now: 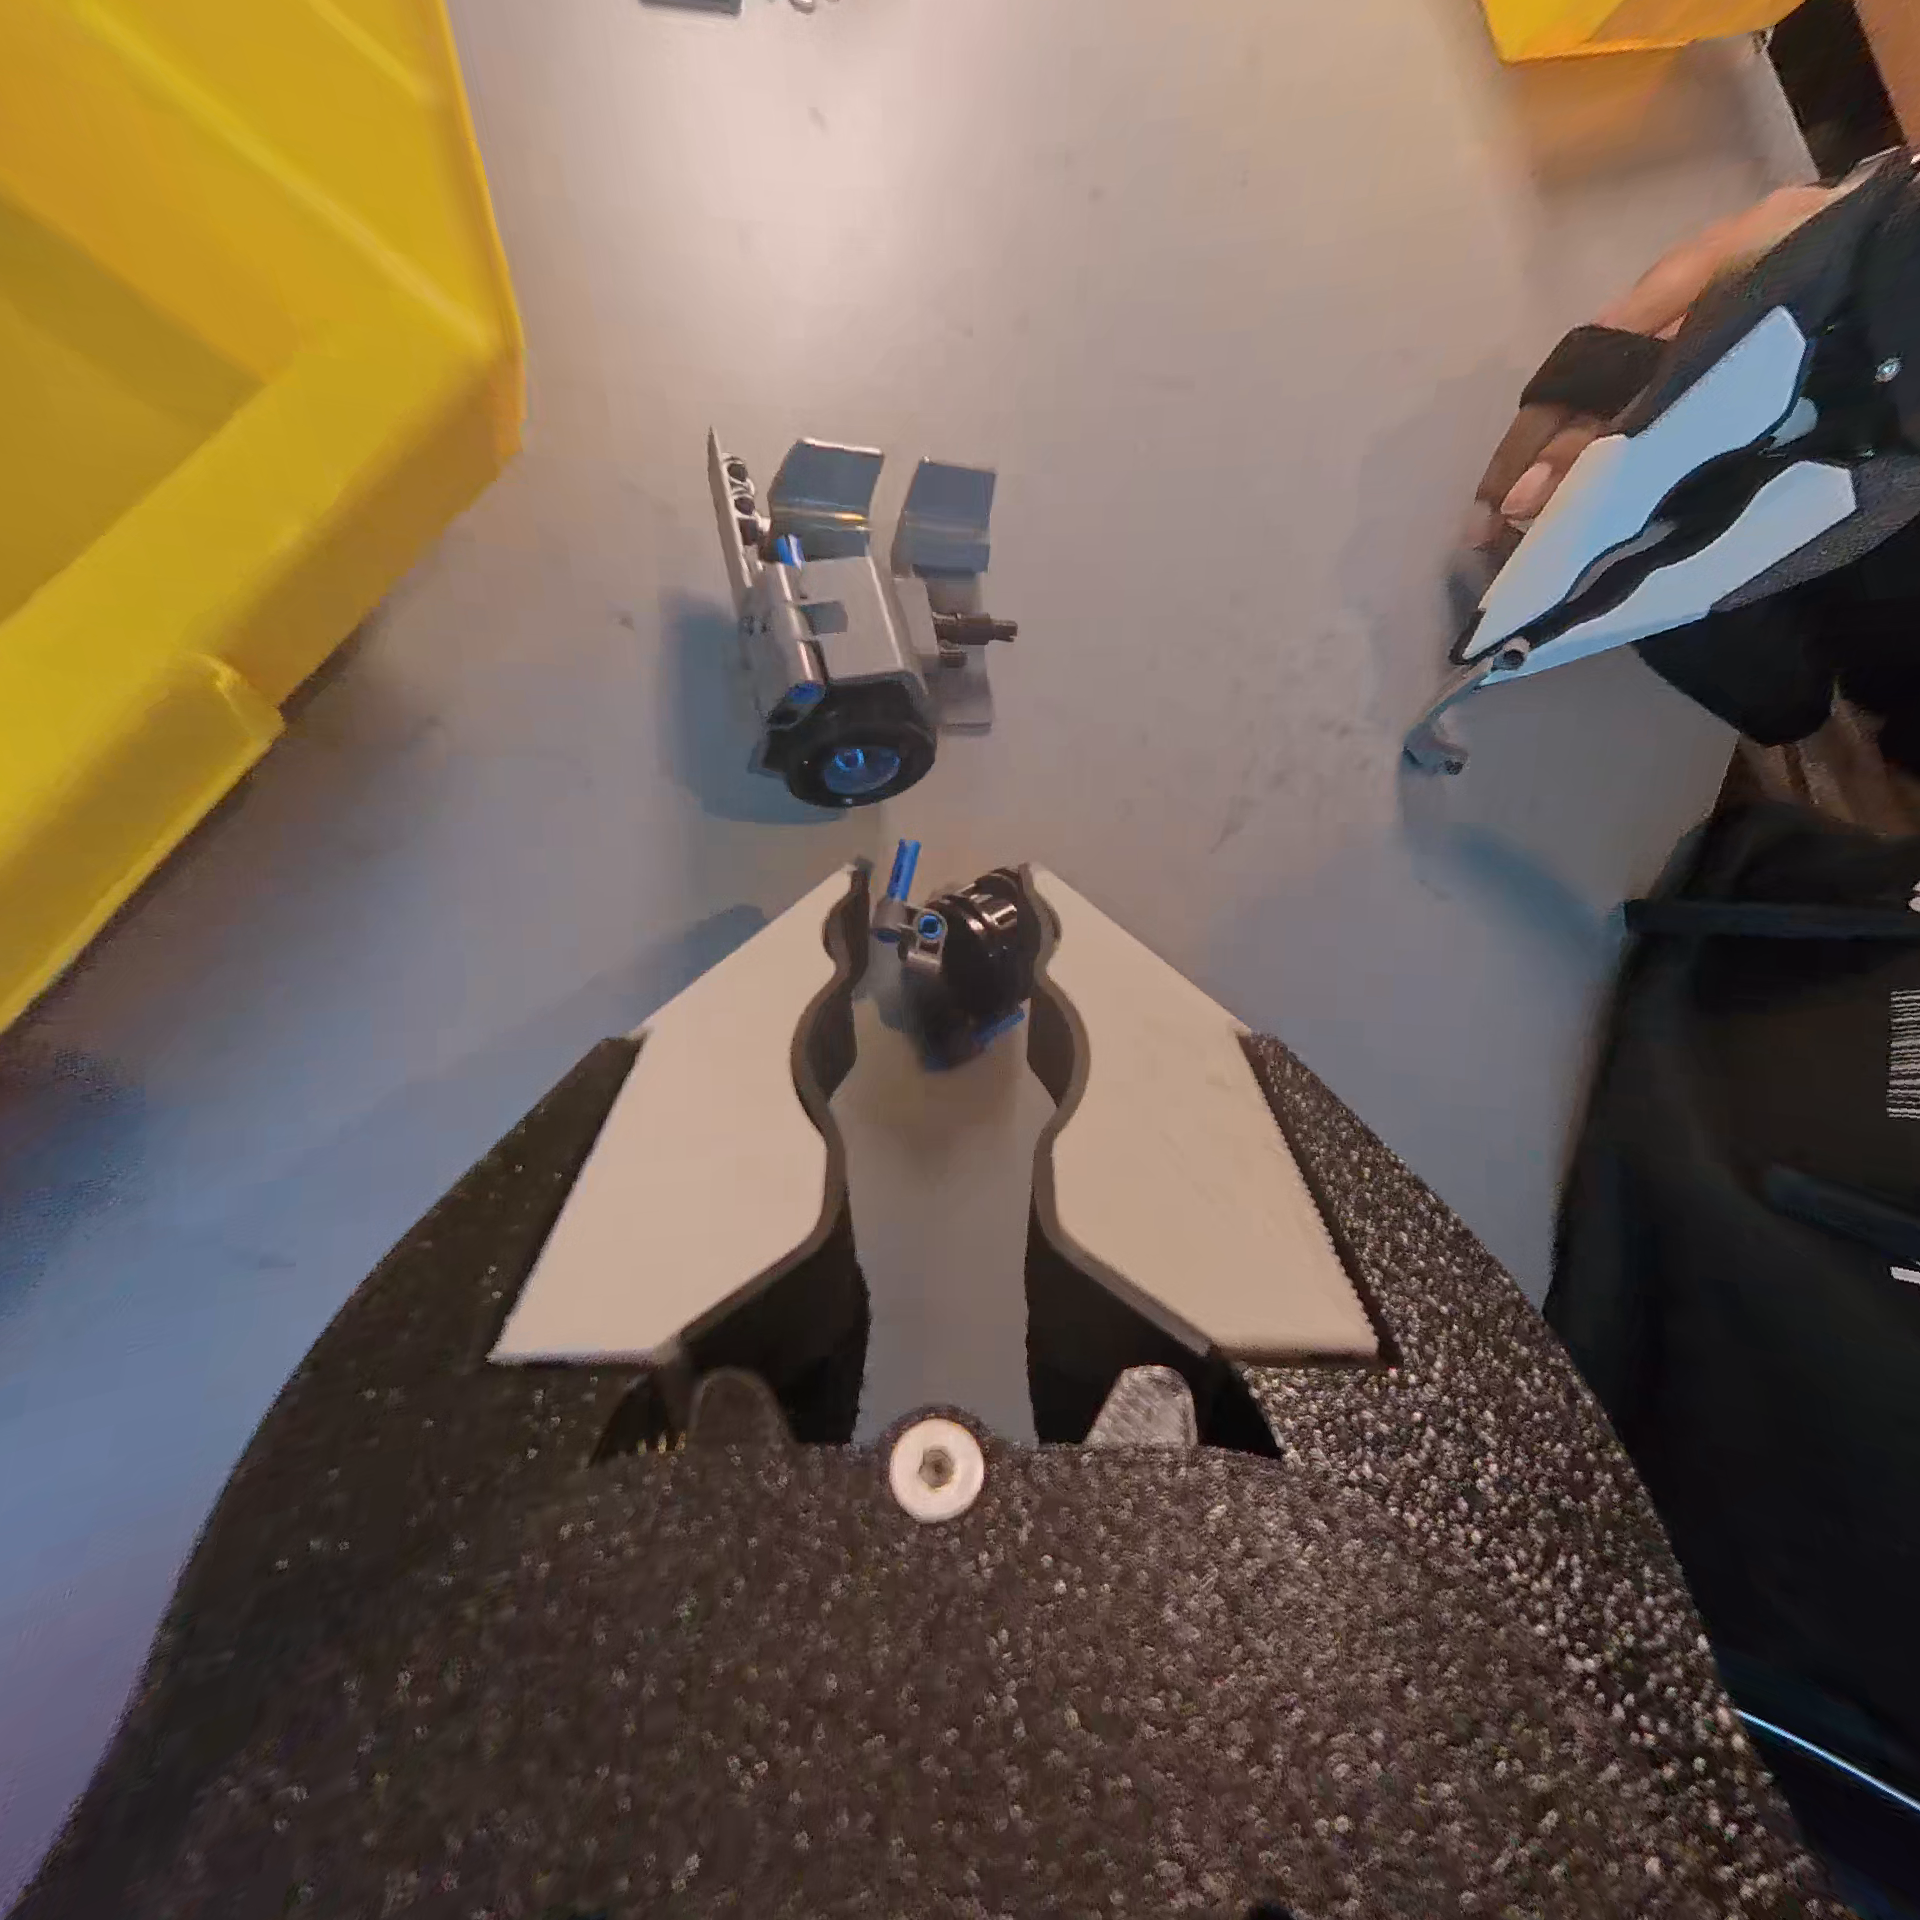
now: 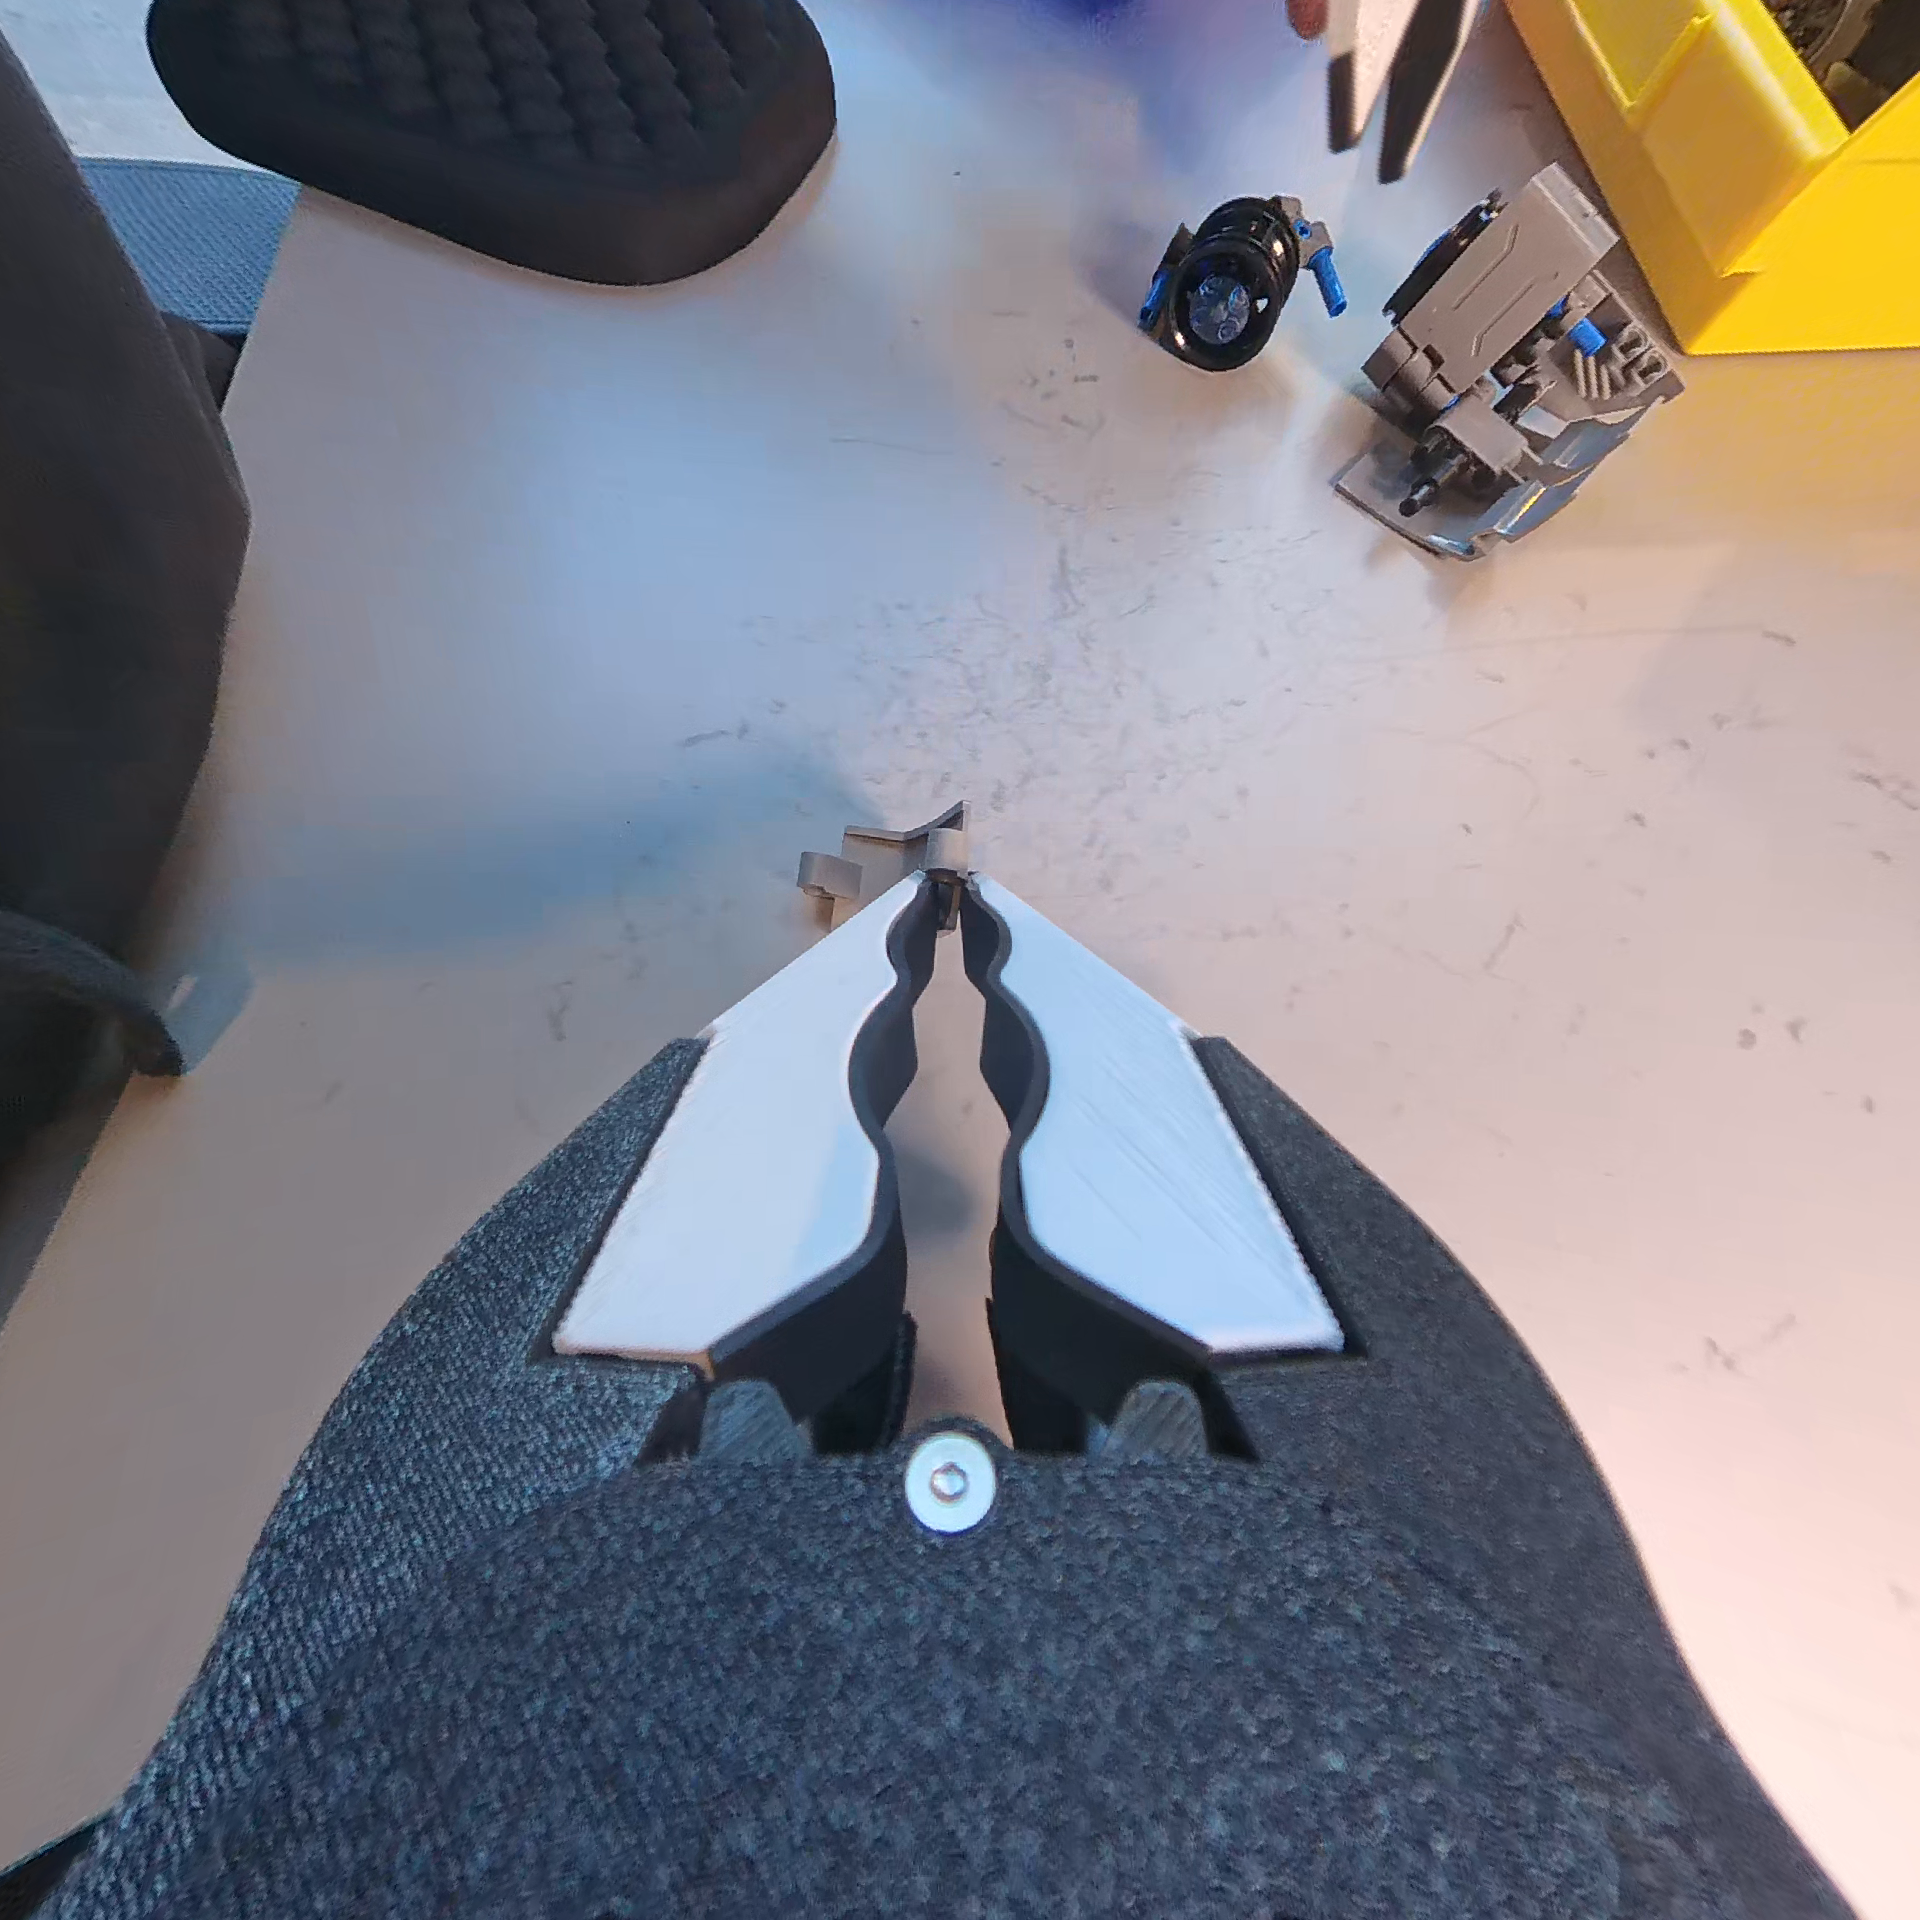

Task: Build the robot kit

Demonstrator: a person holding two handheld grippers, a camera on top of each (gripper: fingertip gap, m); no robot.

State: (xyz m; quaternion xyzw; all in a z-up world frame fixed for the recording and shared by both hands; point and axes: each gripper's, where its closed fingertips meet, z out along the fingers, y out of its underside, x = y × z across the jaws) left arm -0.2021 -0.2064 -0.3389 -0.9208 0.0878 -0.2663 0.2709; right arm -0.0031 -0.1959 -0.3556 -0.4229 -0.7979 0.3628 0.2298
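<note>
While the right gripper (image 2: 943, 883) pinched a grey clip (image 2: 883, 854), the left gripper (image 1: 940, 883) stood released around the wheel (image 1: 966, 951), just short of the grey model (image 1: 842, 613).

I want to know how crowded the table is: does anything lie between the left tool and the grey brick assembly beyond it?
Only the small black wheel piece, lying between the open left tool's fingers. Beyond it, bare table runs to the grey brick assembly.
</note>
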